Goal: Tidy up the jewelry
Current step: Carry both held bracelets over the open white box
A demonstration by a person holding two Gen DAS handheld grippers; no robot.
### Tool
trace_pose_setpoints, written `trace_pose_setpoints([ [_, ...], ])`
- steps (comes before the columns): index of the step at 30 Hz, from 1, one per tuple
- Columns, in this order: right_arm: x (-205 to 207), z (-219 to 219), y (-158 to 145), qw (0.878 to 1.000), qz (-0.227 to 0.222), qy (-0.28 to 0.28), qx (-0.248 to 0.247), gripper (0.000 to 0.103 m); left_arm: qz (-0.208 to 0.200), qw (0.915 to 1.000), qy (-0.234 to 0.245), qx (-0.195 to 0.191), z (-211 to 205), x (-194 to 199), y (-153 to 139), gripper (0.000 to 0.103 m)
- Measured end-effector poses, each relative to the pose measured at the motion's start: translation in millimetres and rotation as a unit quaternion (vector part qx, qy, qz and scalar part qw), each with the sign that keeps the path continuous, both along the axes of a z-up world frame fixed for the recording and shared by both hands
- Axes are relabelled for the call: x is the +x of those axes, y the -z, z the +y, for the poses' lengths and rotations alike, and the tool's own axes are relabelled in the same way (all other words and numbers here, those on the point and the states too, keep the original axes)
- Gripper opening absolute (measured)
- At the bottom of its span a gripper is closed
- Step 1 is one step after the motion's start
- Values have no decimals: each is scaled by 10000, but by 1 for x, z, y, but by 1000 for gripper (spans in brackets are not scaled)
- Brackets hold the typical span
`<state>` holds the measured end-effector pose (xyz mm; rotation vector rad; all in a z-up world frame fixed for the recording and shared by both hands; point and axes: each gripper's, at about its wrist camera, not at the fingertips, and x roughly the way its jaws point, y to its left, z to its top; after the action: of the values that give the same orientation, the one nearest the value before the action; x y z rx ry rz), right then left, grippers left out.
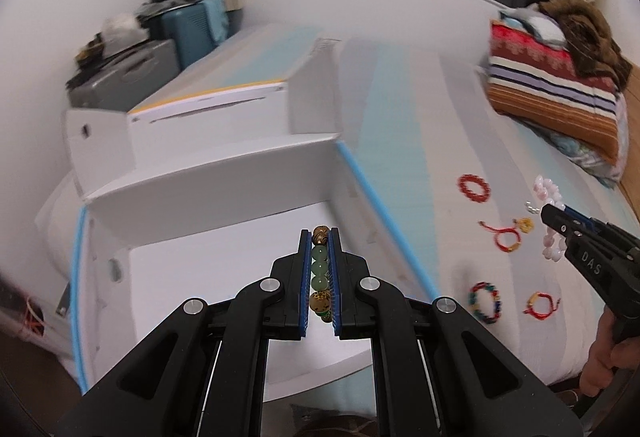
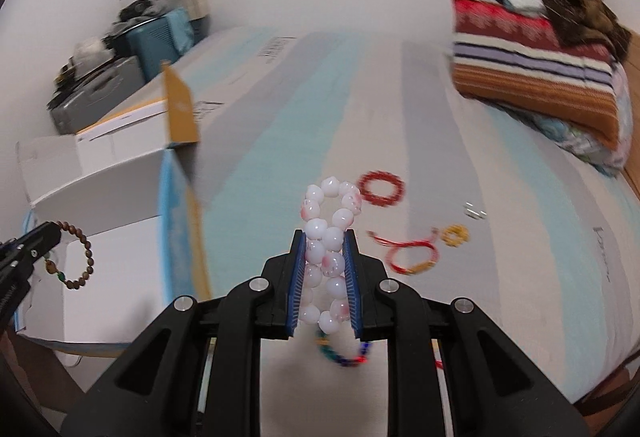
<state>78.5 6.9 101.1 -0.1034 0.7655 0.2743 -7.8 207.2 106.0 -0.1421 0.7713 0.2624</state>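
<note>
Left wrist: left gripper [image 1: 319,237] clamps bracelet [image 1: 320,269] over box [image 1: 224,277]; right gripper [image 2: 324,237] clamps white beads [image 2: 328,237] (above bed [image 2: 500,277]).

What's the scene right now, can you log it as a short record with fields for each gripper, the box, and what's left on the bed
left gripper: shut on brown and green bead bracelet, held over the open white box
right gripper: shut on white and pink bead bracelet, above the bed
still on bed: red bead bracelet, red cord bracelet, small yellow ring, multicolour bead bracelet, second red cord bracelet
box contents: none visible
</note>
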Motion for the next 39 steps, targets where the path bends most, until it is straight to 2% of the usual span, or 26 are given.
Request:
trace_pose_setpoints([
  [9,-19,77,-7,9979,-87,-648,9,18,118,9980,-622,-9,62,-33,7,8],
  [16,-28,132,15,9932,79,-1155,-110,18,299,9945,-1001,-89,99,-50,23,8],
  [23,-17,179,59,9839,686,-1601,-394,18,710,9901,-1188,-220,124,-45,56,8],
  [32,1,204,96,9693,1651,-1699,-663,18,1275,9832,-1252,-374,138,-33,86,8],
  [39,4,209,111,9664,1883,-1622,-651,18,1540,9782,-1246,-617,147,-25,105,8],
])
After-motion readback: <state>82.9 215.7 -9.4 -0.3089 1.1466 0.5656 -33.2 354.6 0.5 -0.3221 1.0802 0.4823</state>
